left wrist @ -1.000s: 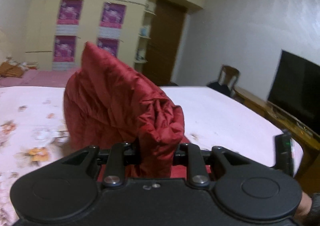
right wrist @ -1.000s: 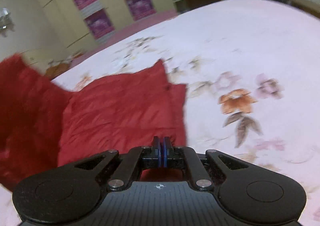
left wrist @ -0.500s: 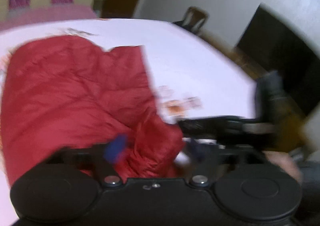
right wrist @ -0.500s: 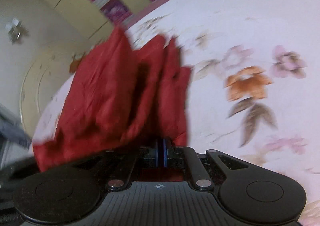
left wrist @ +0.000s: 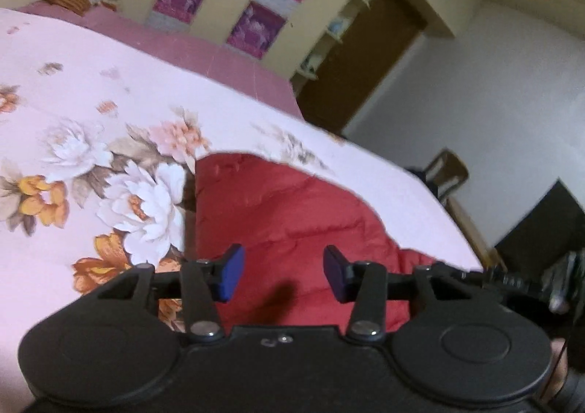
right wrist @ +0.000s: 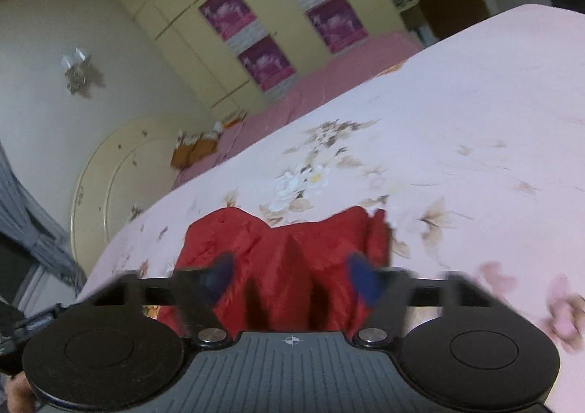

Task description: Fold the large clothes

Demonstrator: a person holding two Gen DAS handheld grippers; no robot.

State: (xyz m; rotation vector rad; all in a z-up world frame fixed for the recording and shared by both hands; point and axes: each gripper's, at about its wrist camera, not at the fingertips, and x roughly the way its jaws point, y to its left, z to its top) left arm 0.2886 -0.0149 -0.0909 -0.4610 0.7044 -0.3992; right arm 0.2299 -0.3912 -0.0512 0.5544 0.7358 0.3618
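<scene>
A red quilted garment (left wrist: 292, 219) lies on the pink floral bed cover (left wrist: 91, 91). It also shows in the right wrist view (right wrist: 285, 255), rumpled into ridges. My left gripper (left wrist: 281, 272) is open and empty, just above the garment's near part. My right gripper (right wrist: 290, 276) is open and empty too, over the garment's near edge; its blue pads (right wrist: 360, 276) are blurred. Part of the right gripper (left wrist: 526, 285) shows at the right of the left wrist view.
The bed's right edge (left wrist: 457, 226) drops toward a chair (left wrist: 446, 175) and a dark TV (left wrist: 541, 230). A cream wardrobe with purple posters (left wrist: 256, 10) and a brown door (left wrist: 358, 58) stand behind. A cream headboard (right wrist: 109, 182) is at the left.
Both grippers were shut on the red garment and held it up; they swung it down onto the bed, then opened and let go. The garment now lies flat.
</scene>
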